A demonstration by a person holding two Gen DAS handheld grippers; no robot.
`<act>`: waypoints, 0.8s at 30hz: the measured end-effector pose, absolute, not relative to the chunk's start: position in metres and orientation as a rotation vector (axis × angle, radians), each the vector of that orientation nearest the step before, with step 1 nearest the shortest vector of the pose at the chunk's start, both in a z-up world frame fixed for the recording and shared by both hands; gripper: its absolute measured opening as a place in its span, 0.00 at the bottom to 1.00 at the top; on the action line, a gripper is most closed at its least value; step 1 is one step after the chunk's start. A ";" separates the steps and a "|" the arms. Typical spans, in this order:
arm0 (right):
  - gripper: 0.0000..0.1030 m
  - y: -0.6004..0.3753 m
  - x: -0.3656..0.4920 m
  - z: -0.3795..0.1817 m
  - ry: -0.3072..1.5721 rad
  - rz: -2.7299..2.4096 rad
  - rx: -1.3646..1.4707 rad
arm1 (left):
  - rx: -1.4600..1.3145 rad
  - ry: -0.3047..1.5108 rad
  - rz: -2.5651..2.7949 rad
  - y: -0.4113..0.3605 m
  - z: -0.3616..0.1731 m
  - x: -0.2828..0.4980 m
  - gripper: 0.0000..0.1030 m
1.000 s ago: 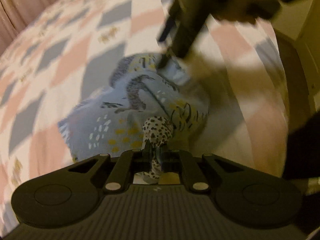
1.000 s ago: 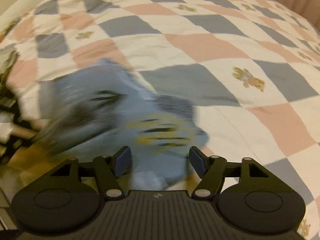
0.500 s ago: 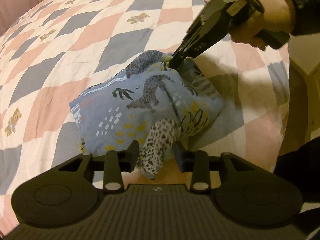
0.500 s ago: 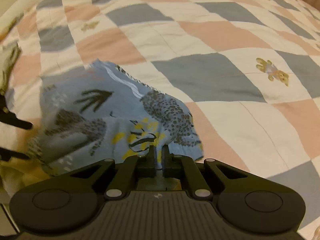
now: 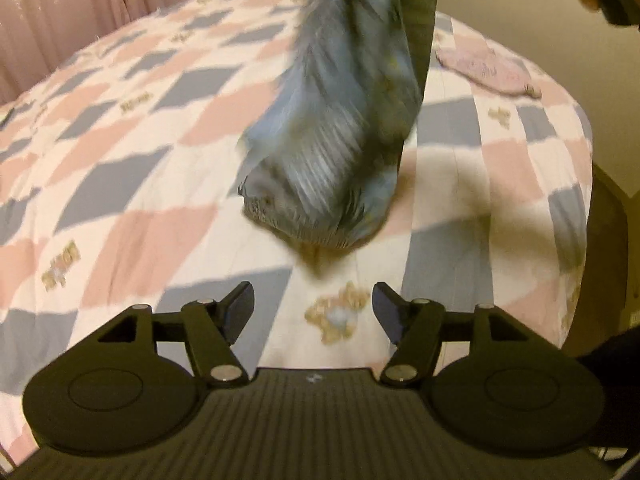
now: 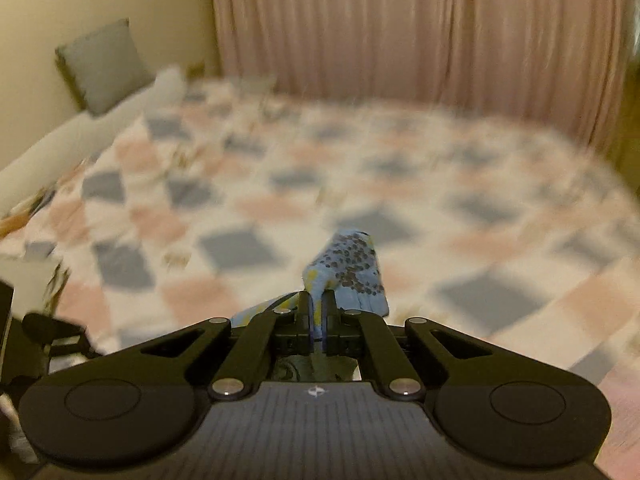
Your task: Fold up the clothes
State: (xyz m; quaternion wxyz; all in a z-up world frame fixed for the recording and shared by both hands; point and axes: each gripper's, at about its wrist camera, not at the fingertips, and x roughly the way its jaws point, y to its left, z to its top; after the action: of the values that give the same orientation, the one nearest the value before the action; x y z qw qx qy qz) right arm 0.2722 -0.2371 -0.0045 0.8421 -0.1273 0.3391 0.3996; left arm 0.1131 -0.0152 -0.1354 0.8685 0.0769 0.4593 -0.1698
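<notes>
While the left wrist view is looking out across the bed (image 5: 120, 184) with its checked teddy-bear quilt, the left gripper (image 5: 313, 308) is hovering with its jaws spread wide and nothing between them, and the blue animal-print garment (image 5: 332, 140) is hanging bunched and blurred above the quilt, clear of those jaws, beside the dark body of the other tool. A pink garment (image 5: 486, 68) is lying flat at the far corner of the bed. From the right wrist view, the right gripper (image 6: 316, 316) is pinching a spotted blue corner of the garment, its jaws clenched on the cloth, with the quilt, a grey cushion (image 6: 102, 66) and a pink curtain (image 6: 400, 28) smeared behind. Since the cloth is dangling from a single narrow pinch and the blur suggests a swing, it could be slipping free or twisting into a knot, so that any fold laid from here would be coming out crooked.
</notes>
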 end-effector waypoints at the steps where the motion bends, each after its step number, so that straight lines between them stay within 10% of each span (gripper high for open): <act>1: 0.03 -0.234 0.265 -0.009 0.738 0.865 -0.275 | 0.158 0.949 -0.352 -0.016 -0.132 0.115 0.60; 14: 0.06 -0.196 0.178 -0.069 1.024 1.138 -0.352 | 0.134 0.981 -0.224 0.007 -0.131 0.116 0.67; 24: 0.31 -0.226 0.243 -0.114 1.056 0.904 -0.407 | 0.055 0.948 -0.252 -0.020 -0.149 0.169 0.67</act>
State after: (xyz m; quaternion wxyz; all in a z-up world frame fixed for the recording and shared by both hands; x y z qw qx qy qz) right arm 0.2425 -0.2264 -0.1139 0.7491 -0.1860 0.4829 0.4136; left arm 0.1689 -0.0199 -0.1491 0.8818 0.0264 0.4551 -0.1209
